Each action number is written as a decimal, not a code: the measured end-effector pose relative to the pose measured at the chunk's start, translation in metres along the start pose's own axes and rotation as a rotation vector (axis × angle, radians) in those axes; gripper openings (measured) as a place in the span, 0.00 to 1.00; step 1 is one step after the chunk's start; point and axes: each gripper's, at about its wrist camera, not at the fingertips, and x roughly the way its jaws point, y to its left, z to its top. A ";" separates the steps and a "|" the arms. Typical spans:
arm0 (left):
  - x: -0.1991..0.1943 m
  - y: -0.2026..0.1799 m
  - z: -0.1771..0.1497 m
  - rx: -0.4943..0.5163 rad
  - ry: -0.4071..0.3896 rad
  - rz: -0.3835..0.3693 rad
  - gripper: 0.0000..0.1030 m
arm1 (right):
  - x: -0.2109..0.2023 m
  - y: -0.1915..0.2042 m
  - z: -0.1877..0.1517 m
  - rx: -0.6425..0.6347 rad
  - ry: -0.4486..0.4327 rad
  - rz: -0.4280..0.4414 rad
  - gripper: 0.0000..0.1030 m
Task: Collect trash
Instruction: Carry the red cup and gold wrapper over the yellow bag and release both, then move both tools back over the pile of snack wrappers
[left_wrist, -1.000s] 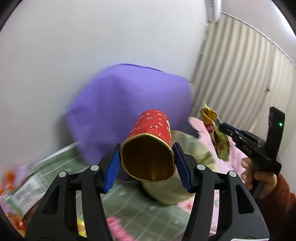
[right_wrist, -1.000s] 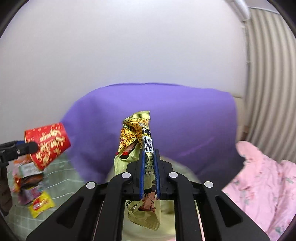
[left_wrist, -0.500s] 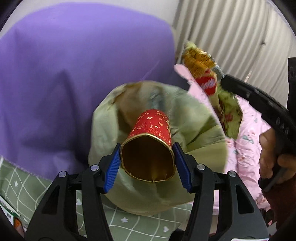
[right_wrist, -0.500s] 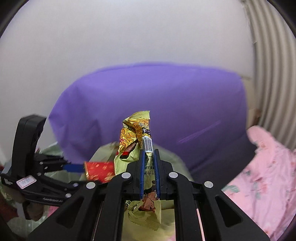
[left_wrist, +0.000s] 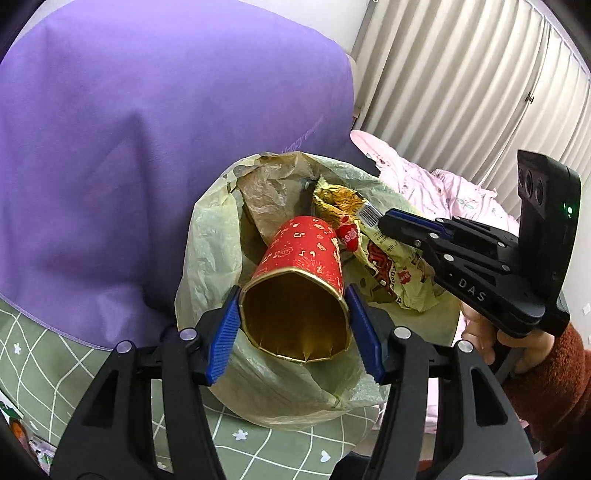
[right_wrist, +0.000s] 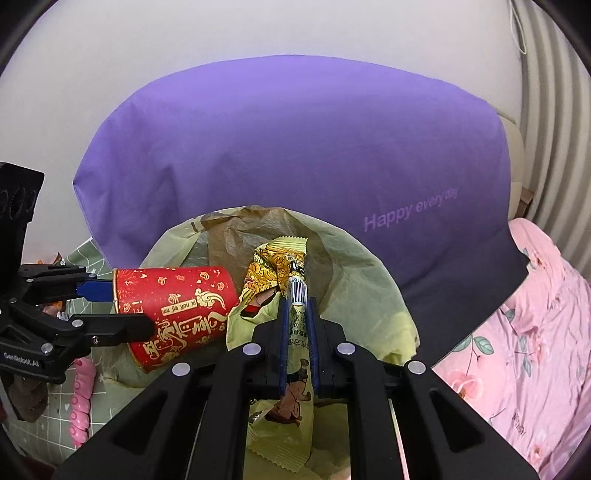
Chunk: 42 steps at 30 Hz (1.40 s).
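My left gripper (left_wrist: 293, 325): jaws clamped on the rim end of a red paper cup (left_wrist: 301, 266), blue pads on either side of its gold-lined mouth. The cup lies on its side; its long axis runs from the mouth, nearest my camera, to the closed base, which points toward 12 o'clock and down into the open yellow-green trash bag (left_wrist: 210, 251). In the right wrist view the same cup (right_wrist: 177, 306) sits at 9 o'clock, its base toward the centre. My right gripper (right_wrist: 297, 325): jaws nearly together, pinching a yellow-green snack wrapper (right_wrist: 280, 266) at its barcode seam. I see its long axis running along the fingers, gold printed end toward 12 o'clock, tail hanging below the jaws, over the bag's mouth and just beside the cup. Beyond the bag: a purple pillow (right_wrist: 295, 147) at 12 o'clock, pink floral bedding (right_wrist: 524, 332) at 3 o'clock, green checked sheet (left_wrist: 44, 354) at 8 o'clock.
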 end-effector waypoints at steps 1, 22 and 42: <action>-0.001 0.001 0.000 -0.003 -0.003 0.000 0.52 | 0.000 -0.001 -0.001 0.002 -0.001 -0.003 0.11; -0.059 0.046 -0.010 -0.214 -0.194 0.020 0.77 | -0.042 0.011 -0.015 0.051 -0.077 -0.066 0.34; -0.168 0.154 -0.176 -0.370 -0.266 0.460 0.77 | -0.019 0.158 -0.032 -0.064 -0.064 0.128 0.50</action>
